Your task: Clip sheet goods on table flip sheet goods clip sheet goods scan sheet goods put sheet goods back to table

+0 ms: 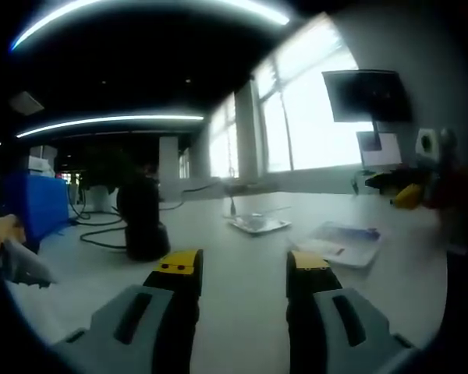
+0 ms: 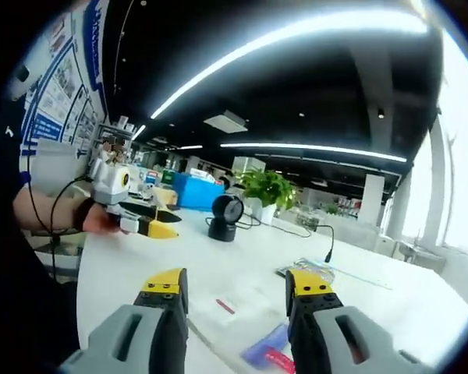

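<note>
Left gripper view has the left gripper (image 1: 243,269) in the foreground with its grey, yellow-tipped jaws standing wide apart and nothing between them, only bare white table (image 1: 242,312). Ahead of the right jaw and a little to its right lies a flat white and blue sheet packet (image 1: 345,243), flat on the tabletop and well clear of the tips. Farther on, ahead of the gap between the jaws, sits a small clear plastic packet (image 1: 256,224), and ahead of the left jaw stands a black dome-headed desktop scanner (image 1: 143,218) with its cable trailing off behind. Right gripper view shows the right gripper (image 2: 236,292) likewise wide and empty; just beyond its tips, between the jaws, lies a thin clear sheet packet with a red mark (image 2: 235,305), and beside the right jaw a blue and red printed packet (image 2: 267,352), both flat on the table. The other gripper appears far off to the left of the jaws, held in a person's hand (image 2: 101,220). Judging from this, no sheet is clipped yet: the first clipping, the flip, the re-clip, the scan and the return all appear to be left.
</note>
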`<action>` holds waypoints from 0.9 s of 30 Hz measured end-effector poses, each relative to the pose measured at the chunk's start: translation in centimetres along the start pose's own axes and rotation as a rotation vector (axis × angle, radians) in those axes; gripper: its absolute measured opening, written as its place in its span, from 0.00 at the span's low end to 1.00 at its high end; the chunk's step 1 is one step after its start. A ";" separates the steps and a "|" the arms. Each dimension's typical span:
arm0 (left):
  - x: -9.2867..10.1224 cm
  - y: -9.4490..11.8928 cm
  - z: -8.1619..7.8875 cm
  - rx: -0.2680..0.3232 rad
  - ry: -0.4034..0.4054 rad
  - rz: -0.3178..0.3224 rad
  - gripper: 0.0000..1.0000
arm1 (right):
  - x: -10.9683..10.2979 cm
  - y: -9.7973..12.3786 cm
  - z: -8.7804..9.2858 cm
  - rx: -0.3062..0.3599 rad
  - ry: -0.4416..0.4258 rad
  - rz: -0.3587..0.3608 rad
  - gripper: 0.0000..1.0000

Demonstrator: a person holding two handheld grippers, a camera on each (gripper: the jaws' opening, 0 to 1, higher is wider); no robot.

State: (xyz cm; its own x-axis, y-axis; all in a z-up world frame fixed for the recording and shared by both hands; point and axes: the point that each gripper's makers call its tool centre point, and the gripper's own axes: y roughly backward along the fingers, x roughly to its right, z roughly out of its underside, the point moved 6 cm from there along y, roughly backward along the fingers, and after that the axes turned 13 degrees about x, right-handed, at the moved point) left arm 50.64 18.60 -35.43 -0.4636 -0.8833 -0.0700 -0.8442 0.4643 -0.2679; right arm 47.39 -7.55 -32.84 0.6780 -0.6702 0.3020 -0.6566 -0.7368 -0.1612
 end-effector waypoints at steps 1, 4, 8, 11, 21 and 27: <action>0.0 0.0 0.0 0.001 0.002 0.001 0.35 | -0.5 -0.4 0.3 -0.007 -0.003 -0.010 0.40; 0.0 0.0 -0.1 0.004 0.006 0.002 0.35 | -2.7 -1.7 1.3 -0.045 0.014 -0.078 0.41; -0.1 0.0 0.0 0.004 0.005 0.001 0.35 | -4.2 -2.9 2.7 -0.081 0.023 -0.127 0.41; -0.1 0.0 0.0 0.004 0.005 0.003 0.35 | -4.4 -3.4 3.3 -0.102 0.031 -0.129 0.38; 0.0 0.0 -0.1 0.009 0.006 0.010 0.35 | -4.6 -3.6 4.1 -0.145 0.023 -0.127 0.28; 0.0 0.0 -0.1 0.009 0.002 0.009 0.35 | -5.0 -3.7 4.5 -0.165 -0.012 -0.140 0.23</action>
State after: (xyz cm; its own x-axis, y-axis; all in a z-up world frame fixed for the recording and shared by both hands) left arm 50.61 18.65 -35.35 -0.4720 -0.8788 -0.0703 -0.8374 0.4719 -0.2758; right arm 47.92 -1.83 -37.99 0.7697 -0.5641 0.2989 -0.6002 -0.7989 0.0381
